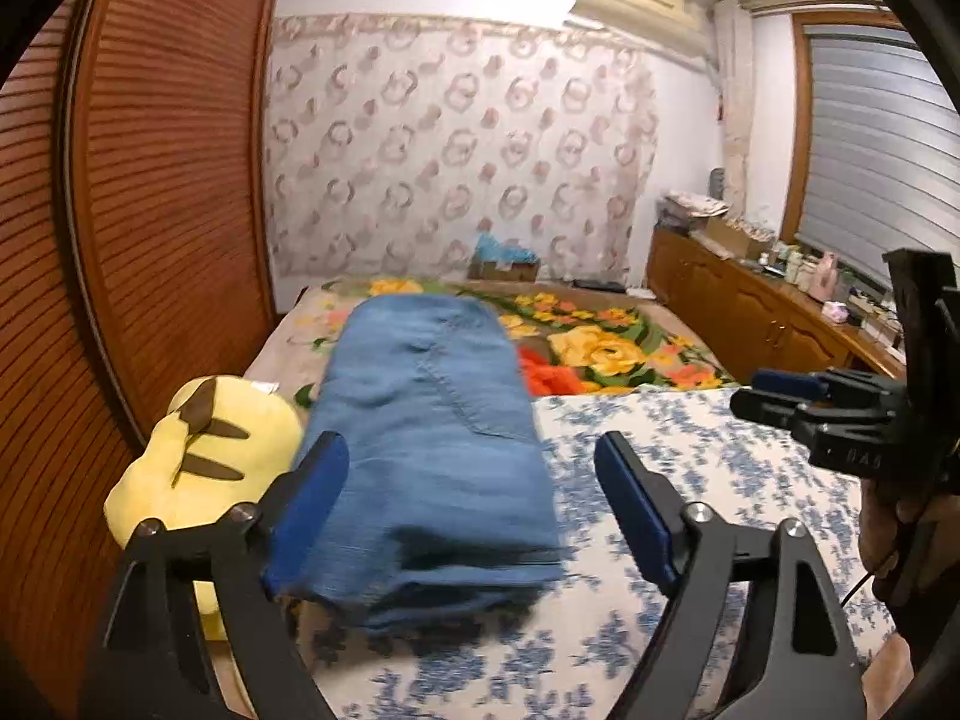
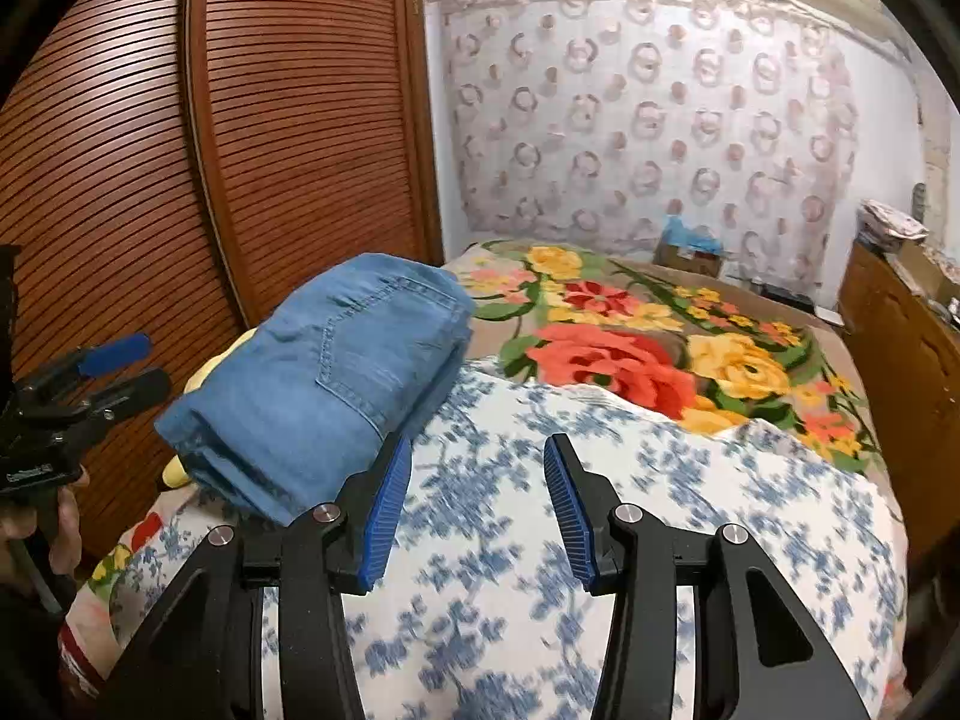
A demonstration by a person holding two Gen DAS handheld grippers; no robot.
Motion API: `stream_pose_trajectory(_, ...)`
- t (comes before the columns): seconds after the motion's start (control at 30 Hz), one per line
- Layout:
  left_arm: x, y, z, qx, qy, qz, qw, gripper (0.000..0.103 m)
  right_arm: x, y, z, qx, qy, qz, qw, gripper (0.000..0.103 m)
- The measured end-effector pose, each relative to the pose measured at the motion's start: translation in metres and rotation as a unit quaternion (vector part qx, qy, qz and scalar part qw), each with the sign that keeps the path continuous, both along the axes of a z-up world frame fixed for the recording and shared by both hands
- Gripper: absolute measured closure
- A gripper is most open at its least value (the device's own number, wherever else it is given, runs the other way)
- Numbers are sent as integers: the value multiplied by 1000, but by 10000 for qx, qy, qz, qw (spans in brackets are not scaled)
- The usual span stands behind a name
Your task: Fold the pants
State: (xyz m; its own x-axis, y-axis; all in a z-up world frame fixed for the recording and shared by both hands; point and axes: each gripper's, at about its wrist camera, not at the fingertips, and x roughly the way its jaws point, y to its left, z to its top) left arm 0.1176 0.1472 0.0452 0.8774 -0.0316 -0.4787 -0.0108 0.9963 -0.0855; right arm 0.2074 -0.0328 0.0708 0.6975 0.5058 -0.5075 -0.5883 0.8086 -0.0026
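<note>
The blue denim pants (image 1: 432, 450) lie folded into a thick stack on the bed, a back pocket facing up. My left gripper (image 1: 468, 450) is open wide just in front of the stack, a finger on each side of its near end and neither pad pressing on it. In the right wrist view the pants (image 2: 324, 372) sit up and to the left of my right gripper (image 2: 478, 444). That gripper is open over the blue-flowered quilt (image 2: 510, 570) with nothing between its fingers. Each gripper also shows in the other's view: the right gripper (image 1: 750, 393) and the left gripper (image 2: 153, 363).
A yellow plush toy (image 1: 204, 468) lies against the left side of the pants. Louvred wooden wardrobe doors (image 1: 168, 180) run close along the bed's left. A bright floral blanket (image 2: 648, 348) covers the far half. A wooden cabinet (image 1: 750, 312) with clutter stands at the right.
</note>
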Motion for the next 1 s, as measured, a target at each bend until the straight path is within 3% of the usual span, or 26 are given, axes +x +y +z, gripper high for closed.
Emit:
stream_pose_trajectory(0.1, -4, -18, 2, 120, 41, -15, 9999, 4, -24, -17, 2, 29, -54, -174, 9998, 53)
stream_pose_trajectory(0.33, -18, -53, 7, 36, 16, -282, 9996, 4, -72, -46, 8, 76, -192, -533, 9984, 52)
stream_pose_trajectory(0.4, -23, -65, 10, -27, 13, -348, 9994, 4, -83, -53, 11, 176, -166, -585, 9980, 47)
stream_pose_trajectory(0.57, -33, -89, 16, 13, -56, -417, 9991, 4, -111, -74, 19, 276, -321, -896, 9951, 12)
stream_pose_trajectory(1.0, -55, -136, 29, 133, -44, -432, 9990, 4, -184, -123, 37, 460, -699, -1530, 9847, 11)
